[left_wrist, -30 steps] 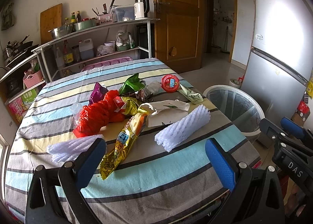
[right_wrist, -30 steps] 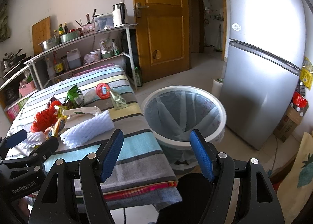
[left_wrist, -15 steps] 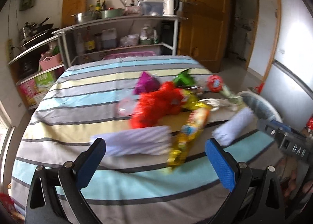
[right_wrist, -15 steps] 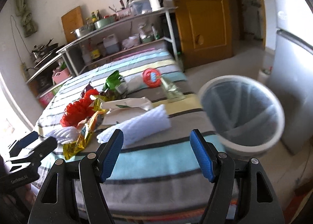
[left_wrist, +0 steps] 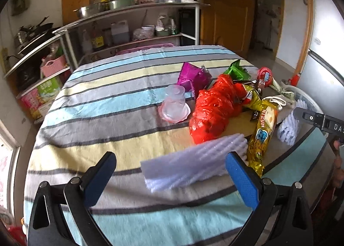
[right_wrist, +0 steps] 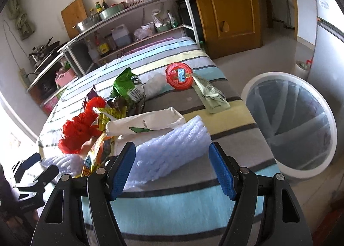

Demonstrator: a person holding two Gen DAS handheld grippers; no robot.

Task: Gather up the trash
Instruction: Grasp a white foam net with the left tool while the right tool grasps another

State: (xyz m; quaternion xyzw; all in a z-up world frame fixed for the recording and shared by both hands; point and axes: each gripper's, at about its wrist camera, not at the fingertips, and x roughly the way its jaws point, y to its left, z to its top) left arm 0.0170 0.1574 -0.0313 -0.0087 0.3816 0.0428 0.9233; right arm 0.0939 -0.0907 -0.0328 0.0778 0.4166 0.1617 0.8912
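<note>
Trash lies on a striped tablecloth. In the left wrist view a white foam net sleeve lies just ahead of my open left gripper, between its fingers. Beyond it are a red plastic bag, a yellow snack wrapper, a clear plastic cup and a purple wrapper. In the right wrist view a second foam net sleeve lies between the fingers of my open right gripper. Behind it are a white paper bag, a green wrapper and a red round lid.
A white lined trash bin stands on the floor to the right of the table. Metal shelves with kitchenware stand behind the table. A wooden door and a fridge are to the right.
Both grippers swung left toward the table and came closer to the trash. Each now has a foam net sleeve between its open fingers. The bin has shifted to the right edge.
</note>
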